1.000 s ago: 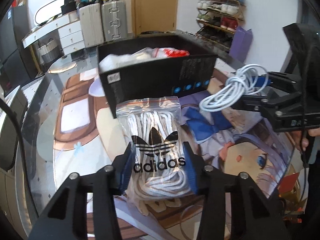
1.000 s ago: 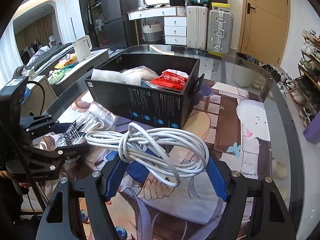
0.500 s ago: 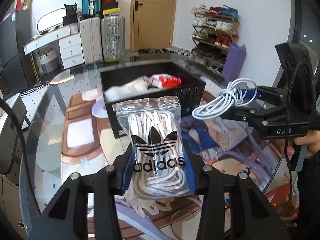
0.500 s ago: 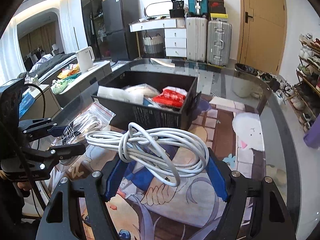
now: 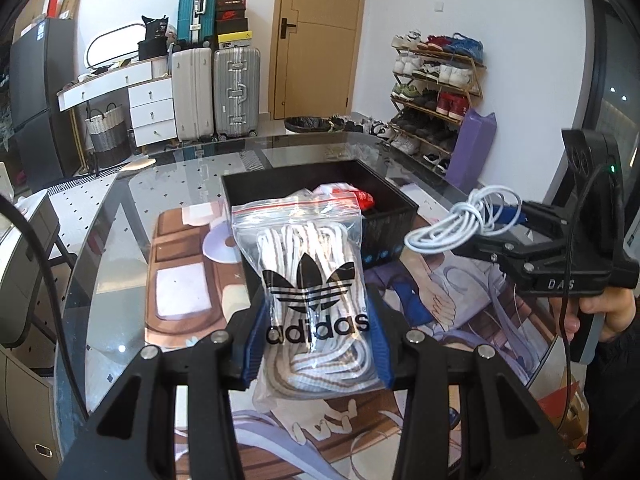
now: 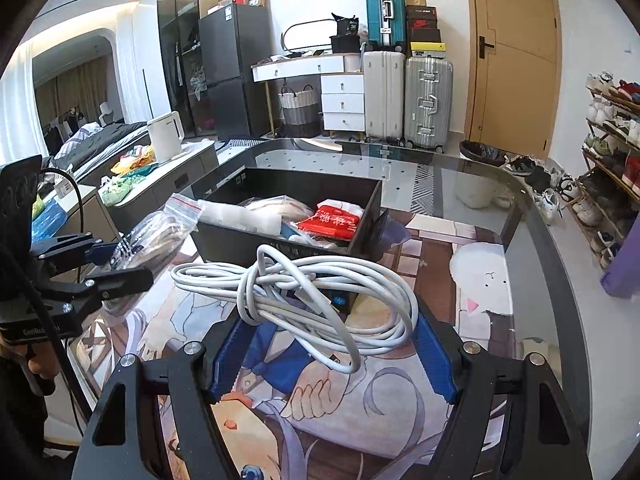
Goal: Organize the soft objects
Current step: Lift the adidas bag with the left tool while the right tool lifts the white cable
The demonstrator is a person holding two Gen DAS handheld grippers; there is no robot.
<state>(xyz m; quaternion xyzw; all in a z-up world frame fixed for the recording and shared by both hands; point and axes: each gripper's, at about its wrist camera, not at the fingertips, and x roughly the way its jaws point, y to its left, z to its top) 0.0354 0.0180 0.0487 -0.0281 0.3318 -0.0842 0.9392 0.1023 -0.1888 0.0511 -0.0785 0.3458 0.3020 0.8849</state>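
while both tools hang up in the air over the table, each one has something soft in it. closest to me, the left gripper (image 5: 316, 340) is squeezed shut on the bag of laces (image 5: 310, 292), a clear zip bag with white laces and a black logo. the bag stands tall, its long side going up, with the red zip edge on top. next to it, the right gripper (image 6: 332, 356) is pinched on the white cable (image 6: 304, 300), a loose bundle that lies flat and wide across its blue pads (image 6: 434, 356). a bit farther on sits the black box (image 5: 394, 216) on the picture mat (image 6: 420, 404). the box is straight ahead of both tools and lower down, open on top, with a red packet (image 6: 334, 222) and white soft things already inside. the bag looks a little nearer to the box than the cable does, so i think the left hand goes first. both tools are held level, pointing at the box. the glass table (image 6: 532, 216) goes on behind it.
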